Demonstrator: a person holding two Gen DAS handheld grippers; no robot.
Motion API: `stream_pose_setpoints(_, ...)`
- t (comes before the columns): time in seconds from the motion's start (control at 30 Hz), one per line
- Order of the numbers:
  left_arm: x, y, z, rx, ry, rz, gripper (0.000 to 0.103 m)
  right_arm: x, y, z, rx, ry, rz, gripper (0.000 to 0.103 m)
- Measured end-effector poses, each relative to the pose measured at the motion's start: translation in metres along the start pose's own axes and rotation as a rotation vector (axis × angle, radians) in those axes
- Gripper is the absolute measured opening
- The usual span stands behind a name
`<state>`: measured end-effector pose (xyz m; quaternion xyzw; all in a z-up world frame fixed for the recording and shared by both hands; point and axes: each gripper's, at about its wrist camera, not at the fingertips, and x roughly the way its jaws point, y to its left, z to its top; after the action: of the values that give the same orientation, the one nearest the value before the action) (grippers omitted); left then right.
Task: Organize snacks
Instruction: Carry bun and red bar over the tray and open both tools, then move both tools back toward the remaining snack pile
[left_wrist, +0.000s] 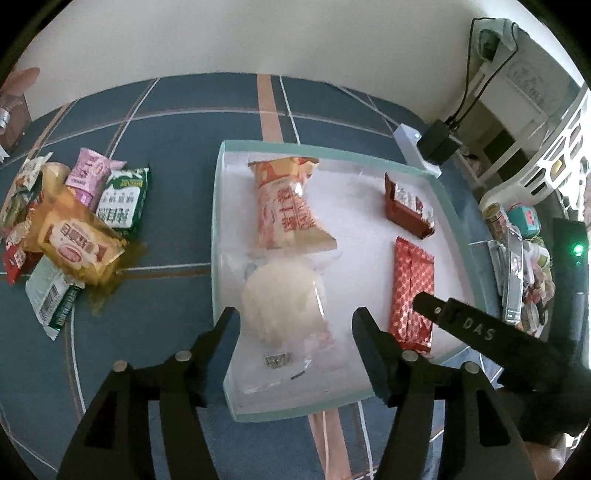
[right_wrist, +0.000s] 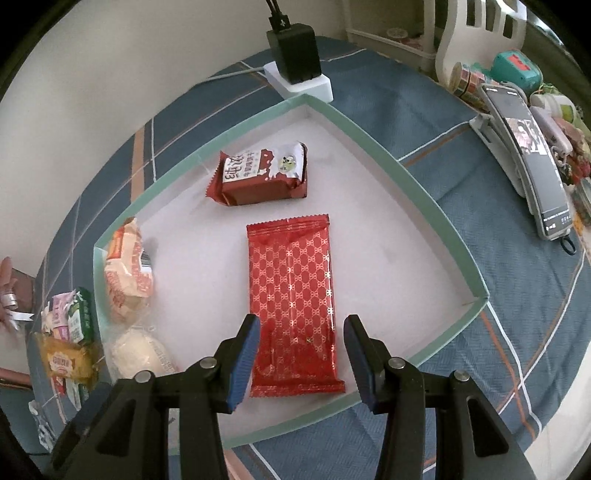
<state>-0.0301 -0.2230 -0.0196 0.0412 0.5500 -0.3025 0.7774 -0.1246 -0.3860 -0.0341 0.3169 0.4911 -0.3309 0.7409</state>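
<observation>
Snack pile (right_wrist: 68, 343) cut by right wrist view's left edge, lower packets perhaps hidden underneath.

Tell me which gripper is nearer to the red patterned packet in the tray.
The right gripper: its open fingers straddle the near end of the red patterned packet. The left gripper is open around the white bun packet, beside the red one.

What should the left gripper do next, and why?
Probably swing the left gripper left to the snack pile on the cloth and pick one. Both grippers are open and empty; four snacks already lie in the tray.
</observation>
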Motion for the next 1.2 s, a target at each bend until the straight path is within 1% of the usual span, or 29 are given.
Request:
stream_pose_setpoints(0.07,-0.005,0.001,0.002,-0.004,-0.013,0.007,0.068,0.000,0.002,0.000,-0.006,-0.003,-0.002,0.050)
stream_pose_setpoints(0.1,-0.009,0.003,0.004,-0.013,-0.020,0.013,0.072,-0.001,0.004,-0.001,-0.010,-0.004,-0.001,0.050)
stream_pose_setpoints(0.13,-0.013,0.006,0.005,-0.027,-0.027,0.019,0.074,-0.002,0.006,-0.001,-0.017,-0.007,0.001,0.050)
stream_pose_setpoints(0.2,-0.020,0.013,0.008,-0.056,-0.040,0.035,0.075,-0.004,0.011,-0.002,-0.034,-0.011,0.007,0.051)
stream_pose_setpoints(0.27,-0.026,0.023,0.011,-0.089,-0.045,0.083,0.083,-0.006,0.018,-0.004,-0.060,-0.013,0.011,0.053)
stream_pose_setpoints(0.3,-0.029,0.030,0.012,-0.112,-0.047,0.118,0.086,-0.006,0.021,-0.004,-0.073,-0.013,0.013,0.055)
stream_pose_setpoints(0.33,-0.031,0.036,0.012,-0.131,-0.045,0.146,0.086,-0.007,0.027,-0.006,-0.092,-0.012,0.017,0.057)
stream_pose_setpoints(0.5,-0.034,0.067,0.011,-0.232,-0.014,0.271,0.087,-0.014,0.050,-0.012,-0.167,-0.027,0.029,0.057)
stream_pose_setpoints(0.57,-0.036,0.079,0.009,-0.271,-0.010,0.286,0.087,-0.017,0.058,-0.015,-0.191,-0.037,0.039,0.057)
stream_pose_setpoints(0.67,-0.040,0.096,0.005,-0.330,-0.010,0.288,0.087,-0.022,0.065,-0.018,-0.213,-0.050,0.045,0.057)
stream_pose_setpoints(0.77,-0.045,0.102,0.006,-0.347,-0.017,0.303,0.087,-0.024,0.071,-0.020,-0.232,-0.055,0.045,0.058)
stream_pose_setpoints(0.8,-0.044,0.104,0.007,-0.349,-0.018,0.312,0.087,-0.025,0.073,-0.022,-0.237,-0.055,0.046,0.063)
stream_pose_setpoints(0.83,-0.045,0.104,0.006,-0.351,-0.019,0.323,0.088,-0.025,0.075,-0.023,-0.244,-0.054,0.049,0.069)
stream_pose_setpoints(0.87,-0.044,0.105,0.006,-0.352,-0.017,0.333,0.090,-0.025,0.076,-0.023,-0.250,-0.054,0.050,0.071)
stream_pose_setpoints(0.93,-0.044,0.108,0.006,-0.354,-0.013,0.347,0.100,-0.024,0.080,-0.024,-0.267,-0.053,0.050,0.079)
stream_pose_setpoints(0.97,-0.043,0.109,0.006,-0.356,-0.011,0.355,0.100,-0.024,0.082,-0.025,-0.274,-0.054,0.050,0.082)
stream_pose_setpoints(1.03,-0.043,0.112,0.005,-0.359,-0.010,0.375,0.100,-0.023,0.086,-0.027,-0.291,-0.059,0.054,0.093)
stream_pose_setpoints(1.07,-0.043,0.113,0.005,-0.361,-0.010,0.382,0.100,-0.023,0.087,-0.028,-0.297,-0.062,0.056,0.097)
stream_pose_setpoints(1.1,-0.043,0.114,0.005,-0.364,-0.013,0.386,0.100,-0.023,0.089,-0.029,-0.303,-0.066,0.059,0.103)
stream_pose_setpoints(1.2,-0.045,0.116,0.004,-0.367,-0.019,0.392,0.100,-0.025,0.093,-0.032,-0.326,-0.081,0.057,0.103)
